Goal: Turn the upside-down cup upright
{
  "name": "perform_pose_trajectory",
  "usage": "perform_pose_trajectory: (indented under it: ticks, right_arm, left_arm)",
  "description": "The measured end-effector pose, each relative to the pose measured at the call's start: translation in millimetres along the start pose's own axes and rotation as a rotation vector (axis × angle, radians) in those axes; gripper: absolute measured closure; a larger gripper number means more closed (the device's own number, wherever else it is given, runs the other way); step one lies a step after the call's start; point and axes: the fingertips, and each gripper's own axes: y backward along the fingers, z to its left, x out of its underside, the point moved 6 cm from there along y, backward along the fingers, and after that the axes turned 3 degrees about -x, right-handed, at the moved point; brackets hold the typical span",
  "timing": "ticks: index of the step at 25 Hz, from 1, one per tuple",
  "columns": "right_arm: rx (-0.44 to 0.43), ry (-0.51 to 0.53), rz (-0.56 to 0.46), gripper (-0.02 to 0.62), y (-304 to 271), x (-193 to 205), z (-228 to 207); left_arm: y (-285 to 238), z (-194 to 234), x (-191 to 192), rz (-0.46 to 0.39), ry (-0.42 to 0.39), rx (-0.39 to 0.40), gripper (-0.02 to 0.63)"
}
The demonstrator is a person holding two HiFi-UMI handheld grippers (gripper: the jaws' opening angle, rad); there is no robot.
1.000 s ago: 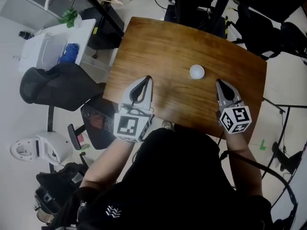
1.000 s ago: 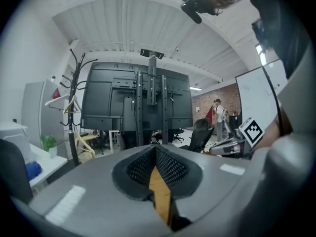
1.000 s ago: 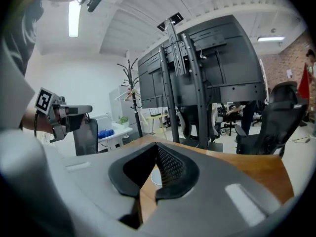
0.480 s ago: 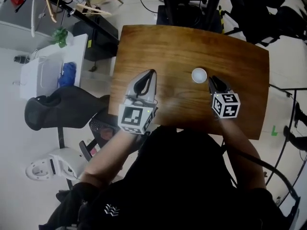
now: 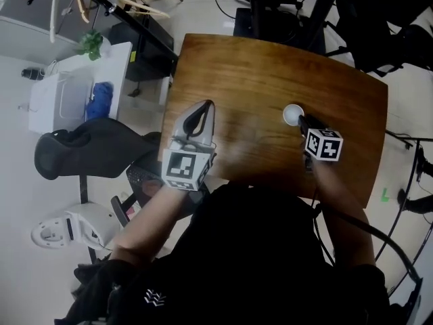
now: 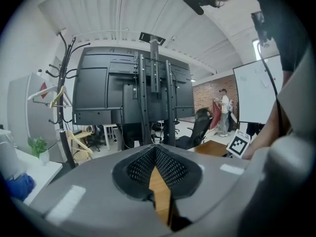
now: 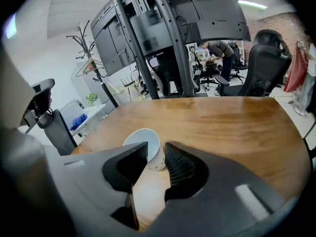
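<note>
A white paper cup (image 5: 293, 114) stands upside down on the brown wooden table (image 5: 257, 66), right of the middle. My right gripper (image 5: 302, 121) points down at it from the near right. In the right gripper view the cup (image 7: 143, 137) sits at the tips of my right gripper (image 7: 156, 145). Those jaws are opening, and the pads do not press on the cup. My left gripper (image 5: 202, 107) hovers over the table's left part, away from the cup. In the left gripper view my left gripper (image 6: 155, 149) has its tips together and holds nothing.
Left of the table stand a white side table (image 5: 64, 90) with a blue cloth (image 5: 98, 100) and a black office chair (image 5: 88, 147). Beyond the far edge rises a black screen stand (image 7: 163, 28). A coat rack (image 6: 61, 98) stands to the left.
My right gripper has come forward and down from the near right until its tips reach the cup. The left gripper has shifted only a little. The cup stays in place.
</note>
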Motion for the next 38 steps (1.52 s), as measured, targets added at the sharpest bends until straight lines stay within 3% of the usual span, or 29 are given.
perform_pose_trajectory:
  ticks: [7, 11, 14, 18, 25, 32, 38]
  right_arm:
    - [0.014, 0.037, 0.024, 0.497, -10, 5, 4]
    - [0.059, 0.077, 0.024, 0.571, -9, 4, 7]
    - [0.084, 0.119, 0.006, 0.574, -2, 1, 3]
    - [0.159, 0.165, -0.040, 0.574, 13, -7, -9]
    - [0.274, 0.382, 0.028, 0.574, 12, -10, -8]
    - [0.268, 0.588, 0.068, 0.574, -3, -1, 35]
    - [0.374, 0.585, 0.039, 0.574, 9, -18, 6]
  left_arm:
    - [0, -4, 9, 0.008, 0.001, 0.003, 0.606]
    - [-19, -6, 8, -0.026, 0.008, -0.006, 0.606]
    - [-41, -9, 1, -0.061, 0.010, -0.018, 0.606]
    - [-69, -23, -10, -0.074, -0.030, 0.028, 0.606]
    - [-71, -28, -8, -0.049, -0.061, 0.052, 0.606]
    - [-67, -25, -13, -0.047, -0.072, 0.050, 0.606]
    - [-59, -20, -14, -0.050, -0.075, 0.041, 0.606]
